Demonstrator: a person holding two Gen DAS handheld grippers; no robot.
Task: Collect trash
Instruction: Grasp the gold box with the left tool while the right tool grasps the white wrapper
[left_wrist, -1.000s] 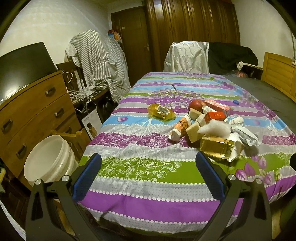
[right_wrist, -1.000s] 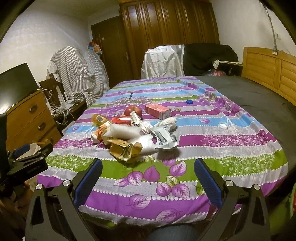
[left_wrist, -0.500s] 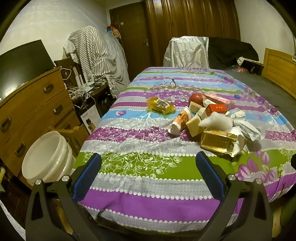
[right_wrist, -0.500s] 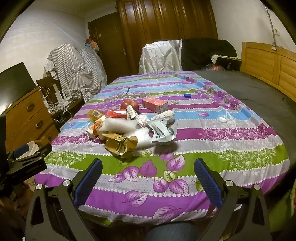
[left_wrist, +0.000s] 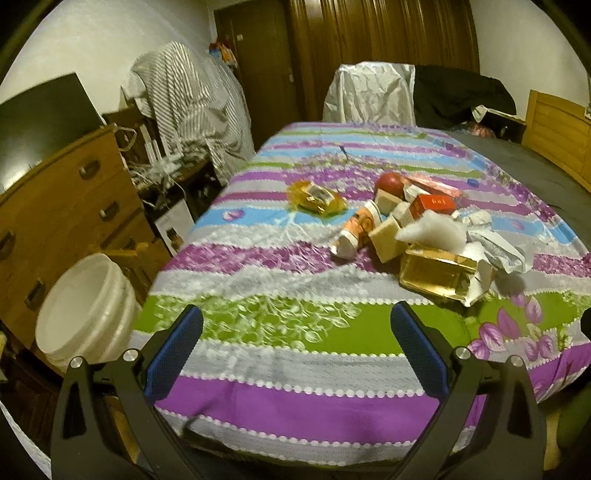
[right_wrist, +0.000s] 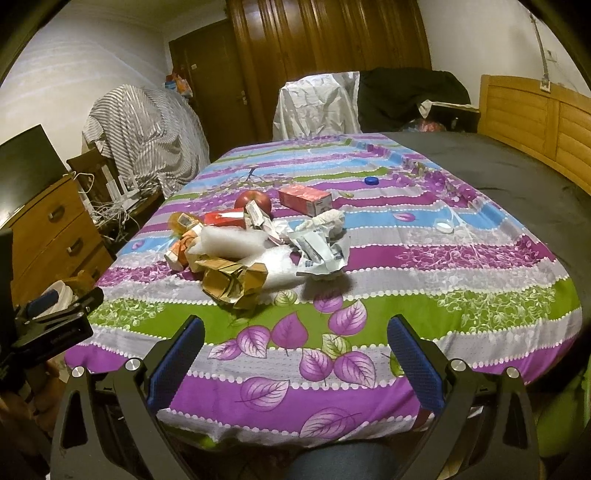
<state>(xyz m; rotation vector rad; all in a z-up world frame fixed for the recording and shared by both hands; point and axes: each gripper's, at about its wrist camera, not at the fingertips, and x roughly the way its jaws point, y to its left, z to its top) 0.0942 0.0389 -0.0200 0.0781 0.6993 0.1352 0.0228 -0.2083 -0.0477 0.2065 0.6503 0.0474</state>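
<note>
A heap of trash lies on the striped bedspread (left_wrist: 280, 325): a gold carton (left_wrist: 436, 275), white foam (left_wrist: 432, 230), crumpled paper (left_wrist: 495, 251), an orange tube (left_wrist: 356, 230), a yellow wrapper (left_wrist: 317, 197) and a red apple (left_wrist: 389, 181). The right wrist view shows the gold carton (right_wrist: 232, 280), crumpled paper (right_wrist: 319, 251) and a red box (right_wrist: 304, 199). My left gripper (left_wrist: 295, 350) is open and empty at the bed's near edge. My right gripper (right_wrist: 293, 354) is open and empty, short of the heap. A white bucket (left_wrist: 83, 314) stands on the floor at the left.
A wooden dresser (left_wrist: 55, 206) stands left of the bed behind the bucket. A blue cap (right_wrist: 371, 180) and a white lid (right_wrist: 443, 227) lie on the bedspread to the right. A wooden headboard (right_wrist: 535, 122) is at the far right. Draped chairs stand behind the bed.
Both grippers have moved a little closer to the bed and the heap looks larger. Both stay open and empty.
</note>
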